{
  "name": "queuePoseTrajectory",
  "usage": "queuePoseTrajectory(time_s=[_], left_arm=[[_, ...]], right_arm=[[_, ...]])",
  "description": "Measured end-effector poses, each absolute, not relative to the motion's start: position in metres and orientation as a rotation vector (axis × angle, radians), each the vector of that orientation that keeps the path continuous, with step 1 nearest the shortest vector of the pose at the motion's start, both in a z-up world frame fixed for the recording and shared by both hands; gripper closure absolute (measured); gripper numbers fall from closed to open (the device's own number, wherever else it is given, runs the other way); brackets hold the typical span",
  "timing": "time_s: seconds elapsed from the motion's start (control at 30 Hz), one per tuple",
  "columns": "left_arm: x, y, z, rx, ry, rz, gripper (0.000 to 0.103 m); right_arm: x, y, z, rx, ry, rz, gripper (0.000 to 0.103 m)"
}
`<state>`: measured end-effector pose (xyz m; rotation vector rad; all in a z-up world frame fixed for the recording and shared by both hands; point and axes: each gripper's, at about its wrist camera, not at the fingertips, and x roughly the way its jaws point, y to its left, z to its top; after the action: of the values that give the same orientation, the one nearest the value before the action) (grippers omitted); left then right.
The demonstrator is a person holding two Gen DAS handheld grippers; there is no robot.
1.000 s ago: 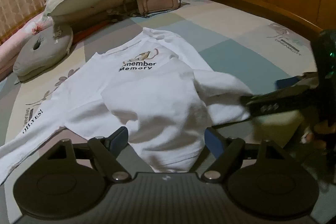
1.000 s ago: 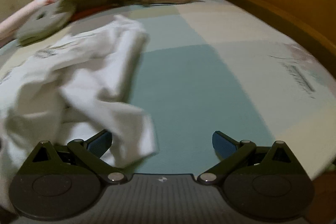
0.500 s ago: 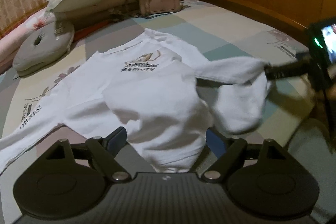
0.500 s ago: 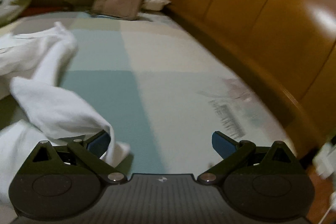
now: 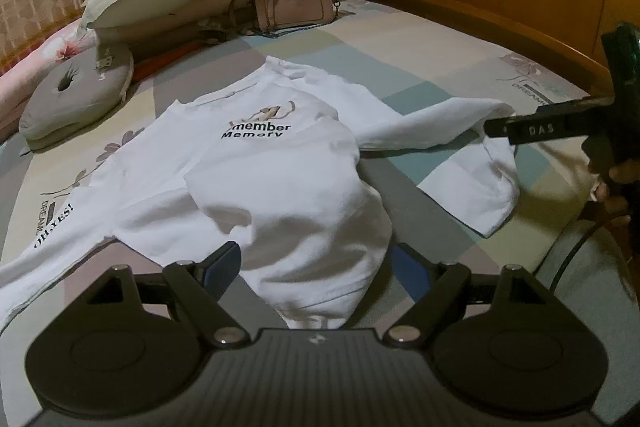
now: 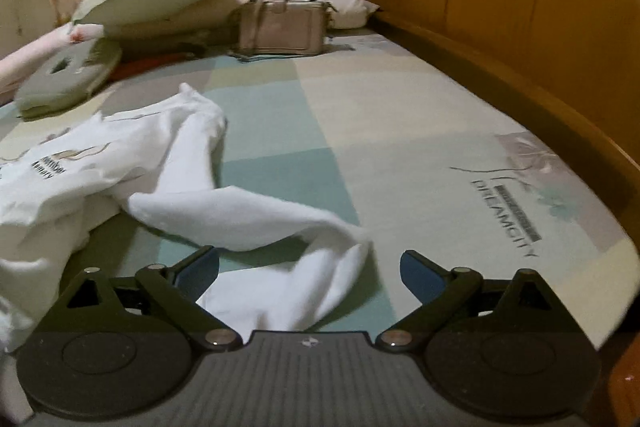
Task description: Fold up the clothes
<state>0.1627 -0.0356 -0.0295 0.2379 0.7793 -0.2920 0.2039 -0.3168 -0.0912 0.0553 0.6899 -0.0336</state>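
- Left wrist view: the left gripper (image 5: pixel 316 267) hangs wide apart over the hem of the white shirt (image 5: pixel 256 179) spread on the bed (image 5: pixel 420 51), pinching nothing; the shirt's sleeve (image 5: pixel 432 125) stretches toward the right gripper.
- Right wrist view: the right gripper (image 6: pixel 310 269) stands wide, the sleeve (image 6: pixel 248 215) draped loose between its fingers.
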Motion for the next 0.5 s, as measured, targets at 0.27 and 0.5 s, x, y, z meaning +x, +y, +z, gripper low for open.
queuePoseTrajectory(time_s=[0.27, 0.5], left_arm=[[0.163, -0.030, -0.030, 0.232, 0.784, -0.273, 0.020], [0.166, -0.020, -0.030, 0.221, 0.792, -0.240, 0.020]], right_arm=[[0.235, -0.303, -0.104, -0.001, 0.664, 0.043, 0.003], [0.226, -0.274, -0.111, 0.235, 0.784, 0.391, 0.004]])
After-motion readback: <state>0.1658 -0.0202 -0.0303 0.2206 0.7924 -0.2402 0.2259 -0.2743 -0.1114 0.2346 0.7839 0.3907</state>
